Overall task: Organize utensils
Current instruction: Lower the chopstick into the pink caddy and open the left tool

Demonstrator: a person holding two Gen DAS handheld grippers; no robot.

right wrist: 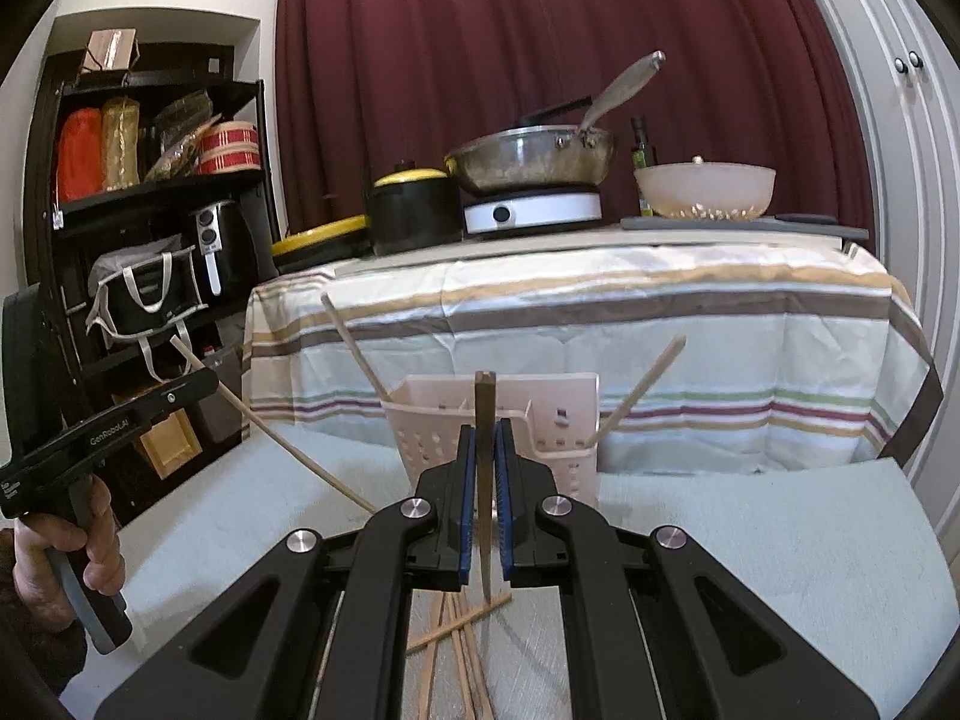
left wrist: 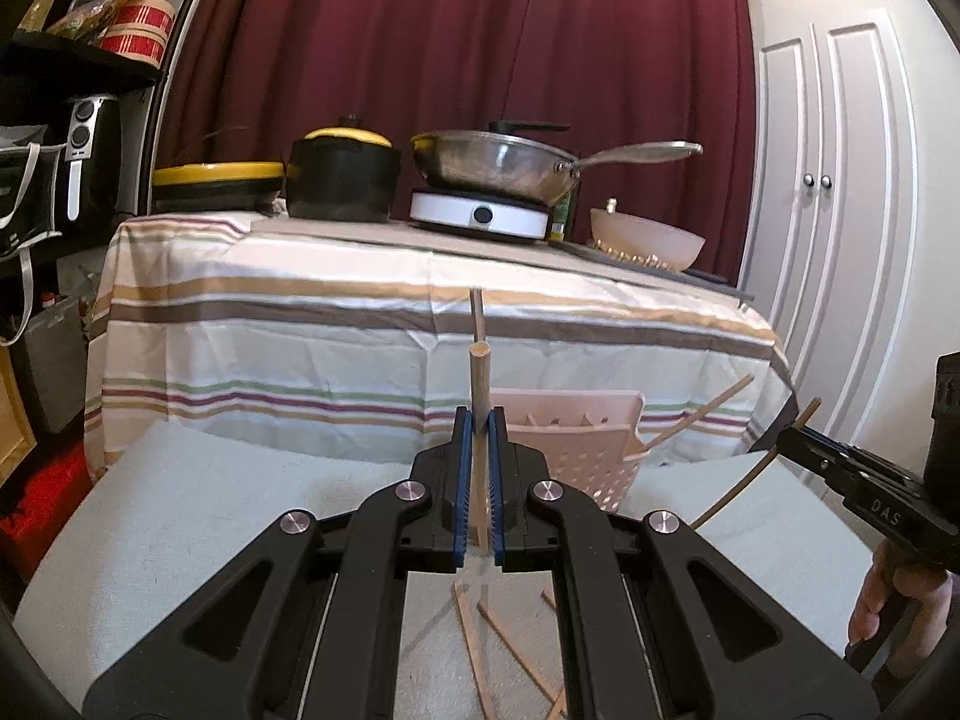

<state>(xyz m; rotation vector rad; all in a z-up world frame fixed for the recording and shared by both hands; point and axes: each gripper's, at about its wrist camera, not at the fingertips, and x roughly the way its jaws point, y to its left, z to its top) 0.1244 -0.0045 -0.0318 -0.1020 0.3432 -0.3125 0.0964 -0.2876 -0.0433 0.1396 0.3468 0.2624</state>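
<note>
- Two chopsticks are in our grip: the left gripper (left wrist: 479,420) has its jaws pinched on a pale chopstick (left wrist: 478,384), the right gripper (right wrist: 485,438) on a dark chopstick (right wrist: 483,420), both sticks about upright.
- Below us, loose sticks (right wrist: 462,648) lie crossed on the pad (right wrist: 780,540).
- Just beyond stands the holder (right wrist: 540,420), with two sticks leaning out of it.
- We judge this the carry step; next we must line each tip over the holder and release.
</note>
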